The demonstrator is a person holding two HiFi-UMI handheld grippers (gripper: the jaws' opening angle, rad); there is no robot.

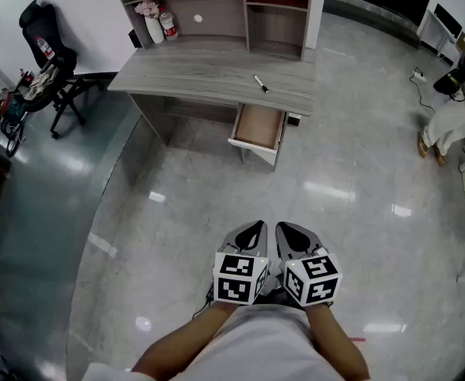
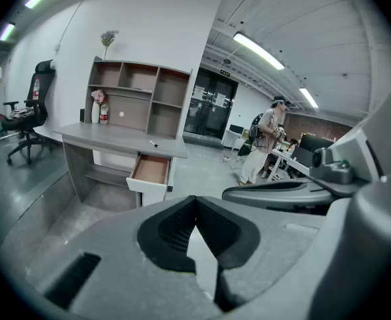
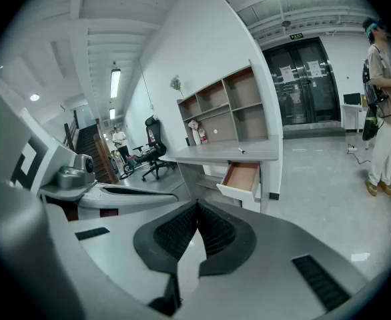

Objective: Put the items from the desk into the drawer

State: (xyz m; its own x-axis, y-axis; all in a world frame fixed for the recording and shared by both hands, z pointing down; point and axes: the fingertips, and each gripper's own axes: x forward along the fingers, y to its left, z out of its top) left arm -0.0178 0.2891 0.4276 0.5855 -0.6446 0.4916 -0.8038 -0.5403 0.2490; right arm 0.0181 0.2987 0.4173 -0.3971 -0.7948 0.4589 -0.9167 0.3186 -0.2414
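A grey wooden desk [image 1: 209, 74] stands far ahead, with a small pen-like item [image 1: 260, 83] lying near its right front edge. Below that edge a drawer [image 1: 258, 128] is pulled out and looks empty. The same desk [image 2: 115, 137] and drawer [image 2: 151, 170] show in the left gripper view, and the drawer [image 3: 241, 177] in the right gripper view. My left gripper [image 1: 254, 230] and right gripper [image 1: 290, 230] are held side by side close to my body, well short of the desk. Both are shut with nothing between the jaws.
A shelf unit [image 1: 217, 6] sits on the desk's back, with a vase and a red bottle [image 1: 167, 25] at its left. A black office chair [image 1: 48, 62] stands at the left. A person [image 3: 382, 105] stands at the right, near more desks [image 2: 302, 162]. Shiny floor [image 1: 217, 205] lies between me and the desk.
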